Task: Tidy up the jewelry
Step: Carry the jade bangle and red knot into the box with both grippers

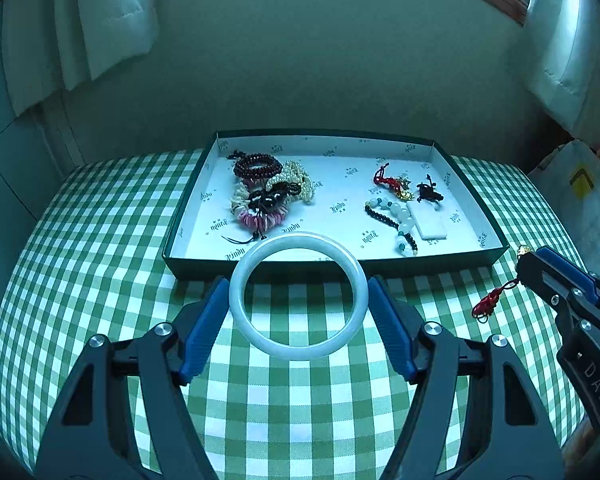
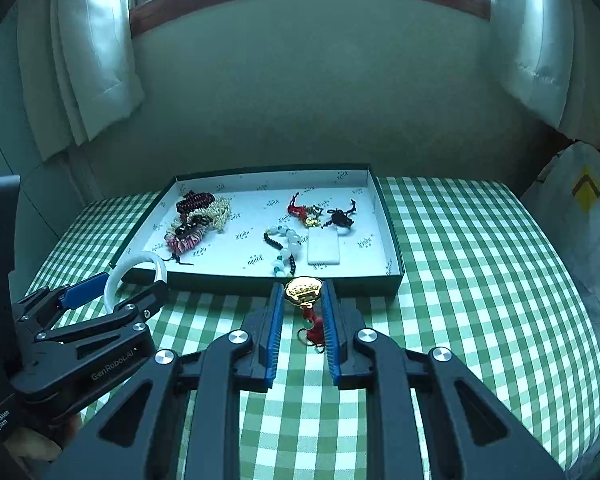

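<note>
My left gripper (image 1: 299,288) is shut on a white jade bangle (image 1: 260,340), held above the checked cloth just in front of the tray's near wall (image 1: 420,266). The bangle also shows in the right wrist view (image 2: 114,276). My right gripper (image 2: 302,292) is shut on a gold pendant (image 2: 302,290) with a red knotted cord (image 2: 314,330) hanging below it. It also shows in the left wrist view (image 1: 526,254) at the right, with the red cord (image 1: 486,304) dangling. The tray (image 2: 392,276) holds bead bracelets (image 1: 260,188) on the left and pendants (image 1: 400,208) on the right.
The table carries a green and white checked cloth (image 2: 480,280). A white bag with a yellow mark (image 2: 584,200) stands at the right edge. Curtains and a wall lie behind the table. The left gripper's body (image 2: 80,344) sits at the left of the right wrist view.
</note>
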